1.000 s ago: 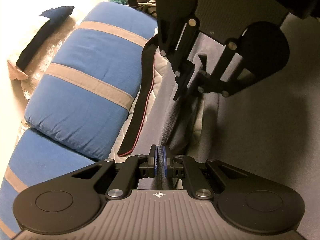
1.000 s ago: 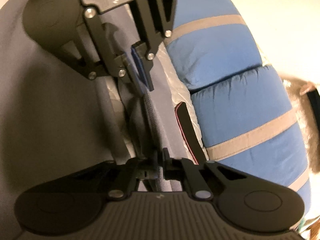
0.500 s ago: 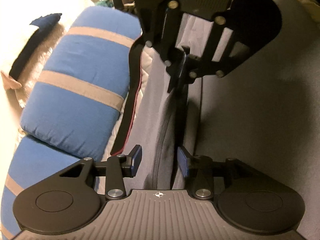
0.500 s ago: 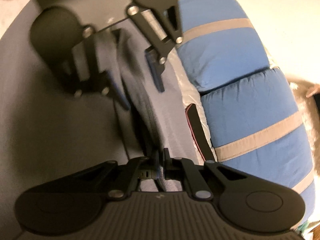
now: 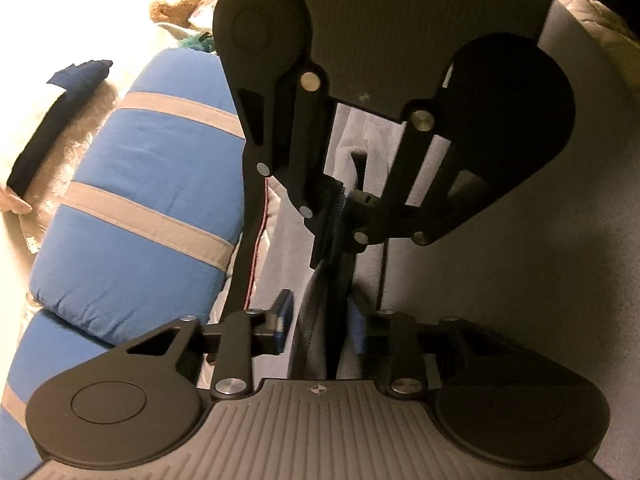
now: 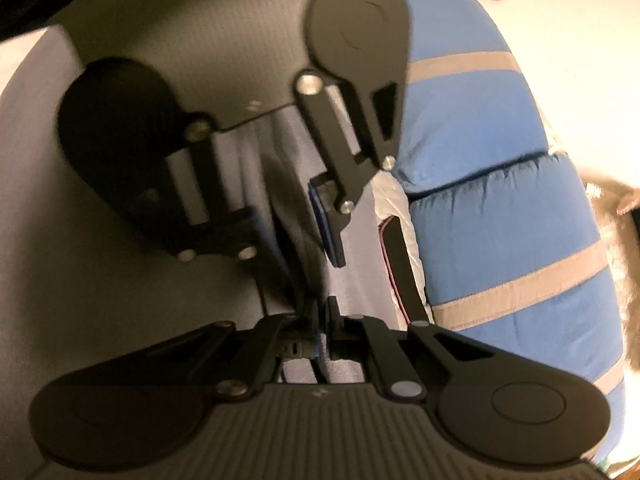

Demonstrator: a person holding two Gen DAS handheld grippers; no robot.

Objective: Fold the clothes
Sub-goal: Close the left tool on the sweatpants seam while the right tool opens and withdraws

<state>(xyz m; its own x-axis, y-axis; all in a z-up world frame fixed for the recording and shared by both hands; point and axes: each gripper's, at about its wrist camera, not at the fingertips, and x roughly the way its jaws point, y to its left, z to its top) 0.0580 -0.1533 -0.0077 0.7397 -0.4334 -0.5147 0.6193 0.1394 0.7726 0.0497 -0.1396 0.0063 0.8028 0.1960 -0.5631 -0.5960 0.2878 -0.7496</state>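
A grey garment (image 5: 316, 316) lies on a grey surface, with a raised fold of its fabric running between the two grippers, which face each other. My left gripper (image 5: 320, 324) is open; its blue pads (image 5: 283, 316) stand either side of the fold. In the right wrist view the left gripper (image 6: 298, 236) shows open above the fabric (image 6: 296, 216). My right gripper (image 6: 323, 320) is shut on the garment's fold. In the left wrist view the right gripper (image 5: 340, 220) shows shut on the fold.
A blue cushion with grey stripes (image 5: 136, 200) (image 6: 500, 208) lies beside the garment. A black strap with red edging (image 5: 248, 248) (image 6: 400, 256) lies between cushion and garment. A dark cloth (image 5: 52, 120) and a teddy bear (image 5: 180, 0) lie beyond the cushion.
My left gripper has opened and let go of the garment's fold. The two grippers have come closer together. The right gripper stays shut on the fold.
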